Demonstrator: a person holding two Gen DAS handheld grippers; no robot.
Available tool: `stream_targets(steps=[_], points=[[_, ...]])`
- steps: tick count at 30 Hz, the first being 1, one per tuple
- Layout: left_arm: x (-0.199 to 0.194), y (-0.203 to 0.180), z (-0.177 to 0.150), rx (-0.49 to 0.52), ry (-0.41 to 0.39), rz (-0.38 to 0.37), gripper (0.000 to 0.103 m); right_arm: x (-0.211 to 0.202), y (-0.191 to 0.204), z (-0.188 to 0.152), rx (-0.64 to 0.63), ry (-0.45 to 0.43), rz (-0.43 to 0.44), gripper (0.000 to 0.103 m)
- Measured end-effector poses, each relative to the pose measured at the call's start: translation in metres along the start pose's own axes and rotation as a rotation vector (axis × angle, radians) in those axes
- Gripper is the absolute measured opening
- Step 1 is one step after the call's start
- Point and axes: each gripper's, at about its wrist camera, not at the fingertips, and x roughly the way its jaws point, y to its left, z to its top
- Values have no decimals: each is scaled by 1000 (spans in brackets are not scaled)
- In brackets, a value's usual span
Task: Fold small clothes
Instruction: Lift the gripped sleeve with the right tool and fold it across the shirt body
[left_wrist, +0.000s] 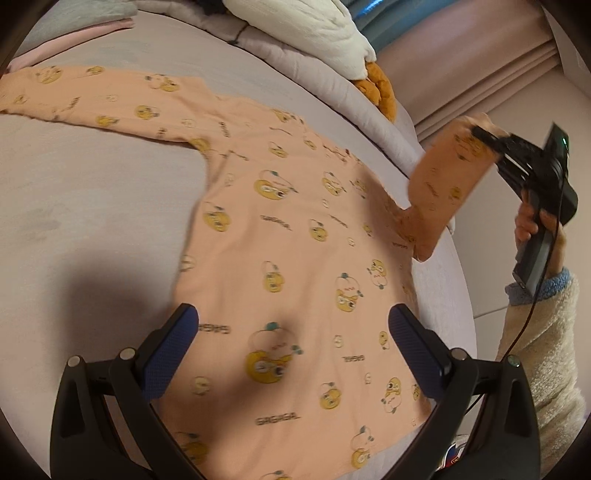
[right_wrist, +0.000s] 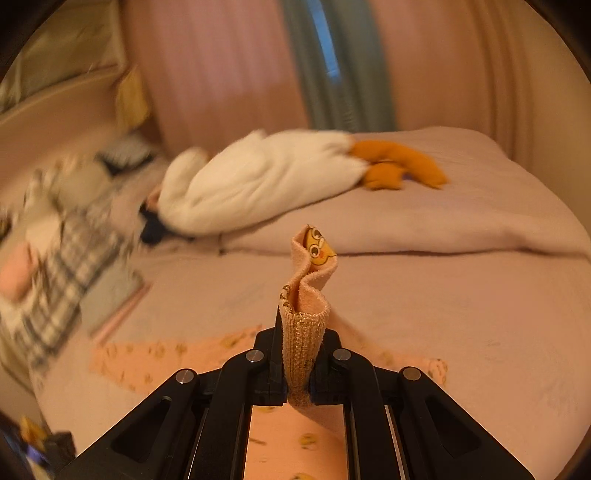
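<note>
The right tongs (right_wrist: 300, 384) pinch the ribbed cuff (right_wrist: 303, 343) of a peach printed garment (right_wrist: 173, 360), its sleeve end standing up between the black fingers. On the bed (right_wrist: 461, 295) beyond lies a white plush toy (right_wrist: 258, 181) with orange feet.

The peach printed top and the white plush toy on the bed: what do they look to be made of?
The peach top looks like soft matte knit cotton, though the fibre is a guess: it lies limp, and the sleeve cuff pinched in the right gripper shows ribbing. The white plush toy looks like fluffy pile fabric over stuffing, with orange feet.
</note>
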Motion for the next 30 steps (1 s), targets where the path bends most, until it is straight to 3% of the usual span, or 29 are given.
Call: stream_targets(steps=[6,12,20,22,24,25,30], points=[[-5,24,4,-46,-17,-8,103,35,48,-7,-95,68,18,10],[-11,40,6,-74,-26,-13,103,58,92,-12,-172,81,42,10],[-22,56,6,-116,-46,2,103,129,138,-65,-305,240,13,10],[-23,59,5,-124,-47,7,103,150,148,-82,-321,321,54,14],[-25,58,4,-126,-47,10,103,162,148,-89,-295,415,93,32],[-26,58,4,-124,-50,13,103,160,146,-90,-269,426,132,36],[-28,69,9,-145,-57,21,103,114,114,-71,-153,321,274,50]])
